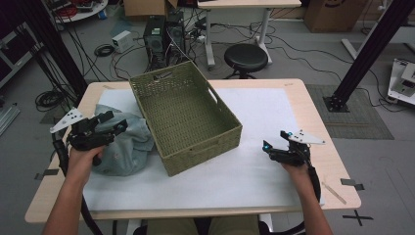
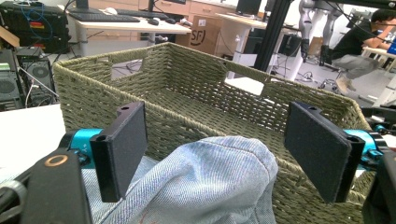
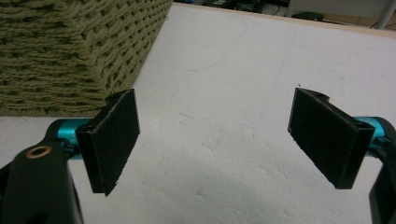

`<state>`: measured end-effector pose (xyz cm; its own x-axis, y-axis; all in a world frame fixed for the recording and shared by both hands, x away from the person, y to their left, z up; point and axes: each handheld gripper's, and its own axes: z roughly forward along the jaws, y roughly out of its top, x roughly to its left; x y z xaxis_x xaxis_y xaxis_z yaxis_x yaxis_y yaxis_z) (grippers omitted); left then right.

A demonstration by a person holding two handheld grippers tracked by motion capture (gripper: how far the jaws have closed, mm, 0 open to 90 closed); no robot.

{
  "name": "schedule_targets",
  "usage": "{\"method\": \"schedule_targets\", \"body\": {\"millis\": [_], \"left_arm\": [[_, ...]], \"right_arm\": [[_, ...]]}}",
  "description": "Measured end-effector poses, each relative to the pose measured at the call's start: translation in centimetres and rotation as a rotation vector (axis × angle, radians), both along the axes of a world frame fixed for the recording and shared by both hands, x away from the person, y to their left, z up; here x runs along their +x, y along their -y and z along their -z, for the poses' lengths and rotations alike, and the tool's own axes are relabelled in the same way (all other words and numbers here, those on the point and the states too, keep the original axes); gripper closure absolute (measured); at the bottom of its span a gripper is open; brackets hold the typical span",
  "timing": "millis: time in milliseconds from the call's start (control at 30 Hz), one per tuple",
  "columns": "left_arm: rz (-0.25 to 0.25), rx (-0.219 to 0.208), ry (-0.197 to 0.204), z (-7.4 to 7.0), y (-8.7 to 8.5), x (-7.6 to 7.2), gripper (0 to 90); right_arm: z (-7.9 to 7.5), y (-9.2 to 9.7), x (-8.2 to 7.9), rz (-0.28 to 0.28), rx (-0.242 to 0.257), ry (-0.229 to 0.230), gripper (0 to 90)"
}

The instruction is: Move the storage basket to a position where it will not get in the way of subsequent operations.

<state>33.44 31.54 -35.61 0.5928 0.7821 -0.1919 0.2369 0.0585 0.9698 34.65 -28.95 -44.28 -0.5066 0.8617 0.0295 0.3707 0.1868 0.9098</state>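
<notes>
The desk (image 1: pixel 274 186), w/ a white sheet over it, is carrying everything; the big woven basket (image 1: pixel 186 115) is sitting in the middle, between the two sets of fingers, empty as far as the high view shows. Next in size, the crumpled light-blue denim garment (image 1: pixel 125 147) is lying on the sheet directly under and ahead of the left gripper (image 1: pixel 110 123), touching or nearly touching the basket's near wall. In the left gripper view the denim (image 2: pixel 210 182) is bulging up between the spread fingers (image 2: pixel 123 149), w/ the basket wall (image 2: pixel 187 116) just beyond them; the pads aren't pressing the cloth yet. The right gripper (image 1: pixel 274 147) is hovering over bare sheet on the other side of the basket, its fingers (image 3: pixel 114 140) also spread wide and holding nothing, the basket corner (image 3: pixel 70 51) just off to their left. Judgement: the step in hand looks like grabbing the denim to move it into the basket. To do it well, prob. sink the left fingers lower so they're straddling a thick fold, not just the top skin of the bulge, then close firmly; thin pinch = cloth slipping or trailing. Lifting high enough to clear the rim matters, since the wall is right in front of the fingers. The right gripper could be steadying the basket or catching a dangling end.
</notes>
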Motion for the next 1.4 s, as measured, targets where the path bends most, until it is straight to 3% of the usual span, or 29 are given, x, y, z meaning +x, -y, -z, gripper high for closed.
{"method": "schedule_targets", "body": {"millis": [233,633,767,1000,1267,1400], "left_arm": [[-0.001,-0.006,-0.004,0.2,0.0,-0.1,22.0],[0.001,-0.003,-0.004,0.7,-0.1,-0.8,22.0],[-0.002,-0.005,-0.005,0.8,-0.2,-0.9,22.0],[-0.003,-0.014,-0.006,1.1,-0.2,-0.8,22.0],[0.001,-0.019,-0.003,1.0,-0.3,-0.8,22.0],[0.003,-0.013,-0.004,1.0,-0.4,-0.9,22.0]], "right_arm": [[-0.6,-1.6,-0.3,-0.047,0.010,0.002,16.9],[-1.5,-6.1,-0.9,-0.209,0.031,0.009,16.9],[-1.7,-7.0,-0.7,-0.239,0.053,0.007,16.9],[-2.1,-8.9,0.4,-0.244,0.042,0.001,16.9],[-2.1,-10.1,1.8,-0.188,0.017,0.004,16.9],[-2.2,-10.3,2.2,-0.186,0.010,0.009,15.7]]}}
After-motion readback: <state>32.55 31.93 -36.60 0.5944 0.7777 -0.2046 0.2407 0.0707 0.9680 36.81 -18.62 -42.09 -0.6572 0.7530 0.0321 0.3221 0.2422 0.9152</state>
